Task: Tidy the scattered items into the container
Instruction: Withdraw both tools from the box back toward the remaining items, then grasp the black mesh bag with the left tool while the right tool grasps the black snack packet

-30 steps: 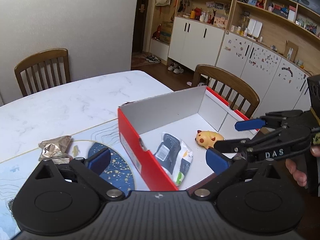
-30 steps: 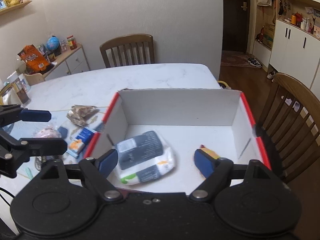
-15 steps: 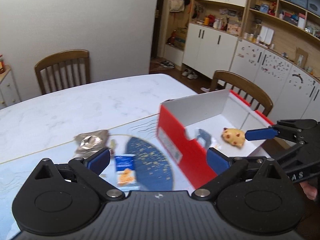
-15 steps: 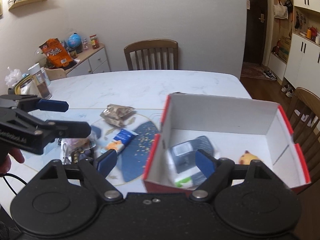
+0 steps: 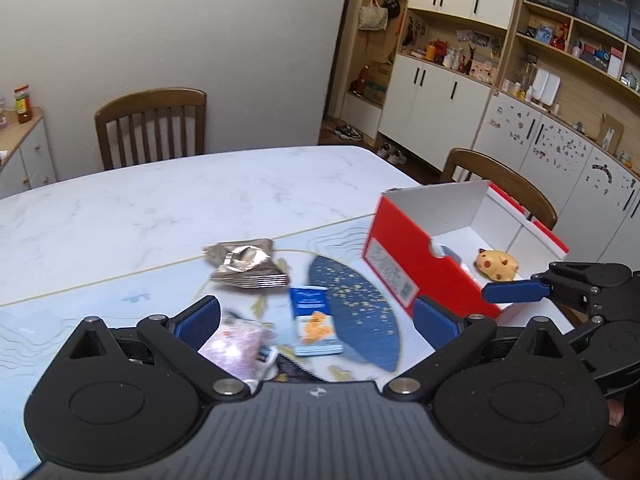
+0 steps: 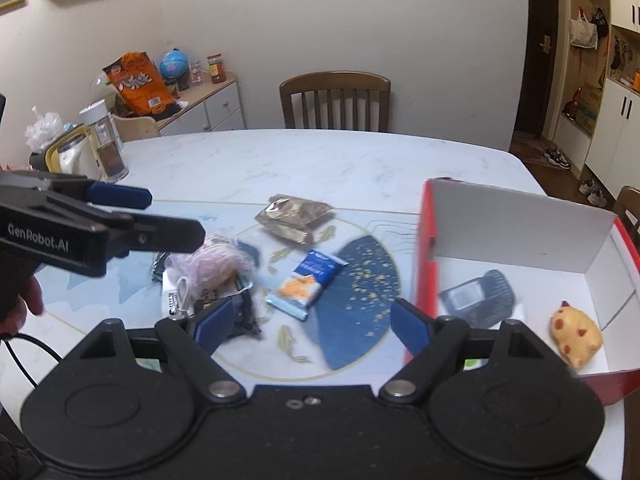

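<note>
Box holds a toy; packets lie left of it; both grippers gape, empty.

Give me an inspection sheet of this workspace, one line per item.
Surface: white marble table with a blue patterned mat.
Job's things: red box holds a grey packet and a yellow toy. On the mat: foil pouch, blue-orange packet, pink mesh bundle.
Clutter: jars at the table's far left.
Grippers: left hand-held gripper open, empty; right hand-held gripper open, empty.
Cables: black cable by the left hand.
Surroundings: wooden chair, cabinets.
</note>
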A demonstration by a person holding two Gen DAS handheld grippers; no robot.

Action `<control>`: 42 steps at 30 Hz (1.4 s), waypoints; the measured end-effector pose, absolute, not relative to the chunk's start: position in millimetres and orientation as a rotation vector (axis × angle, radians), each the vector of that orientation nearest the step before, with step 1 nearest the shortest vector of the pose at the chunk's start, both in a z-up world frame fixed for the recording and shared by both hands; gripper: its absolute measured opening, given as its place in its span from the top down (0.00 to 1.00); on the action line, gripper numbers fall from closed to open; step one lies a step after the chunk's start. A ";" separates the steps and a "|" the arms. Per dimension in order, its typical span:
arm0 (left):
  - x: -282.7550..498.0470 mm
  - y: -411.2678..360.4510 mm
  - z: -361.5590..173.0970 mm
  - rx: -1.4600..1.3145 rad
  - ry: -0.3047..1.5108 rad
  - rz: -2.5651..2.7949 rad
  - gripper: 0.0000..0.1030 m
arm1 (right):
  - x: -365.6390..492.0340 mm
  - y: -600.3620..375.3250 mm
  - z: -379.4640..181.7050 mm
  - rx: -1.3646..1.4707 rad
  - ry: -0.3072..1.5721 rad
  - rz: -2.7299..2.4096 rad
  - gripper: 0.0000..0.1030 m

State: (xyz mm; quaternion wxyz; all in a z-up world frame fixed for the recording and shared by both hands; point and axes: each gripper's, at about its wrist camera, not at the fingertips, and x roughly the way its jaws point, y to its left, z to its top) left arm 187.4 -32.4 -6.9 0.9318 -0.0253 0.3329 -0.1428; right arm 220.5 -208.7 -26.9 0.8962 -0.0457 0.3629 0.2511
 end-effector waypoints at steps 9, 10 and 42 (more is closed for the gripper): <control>182.8 19.2 -21.1 -0.093 0.680 -0.224 0.00 | 217.2 -170.5 -41.8 -0.108 0.765 0.516 0.17; 183.0 24.5 -23.2 -0.097 0.687 -0.218 0.00 | 216.8 -166.0 -43.4 -0.113 0.767 0.516 0.17; 209.1 83.4 -98.4 -0.018 0.773 -0.163 0.00 | 239.1 -98.8 -106.1 -0.250 0.872 0.553 0.19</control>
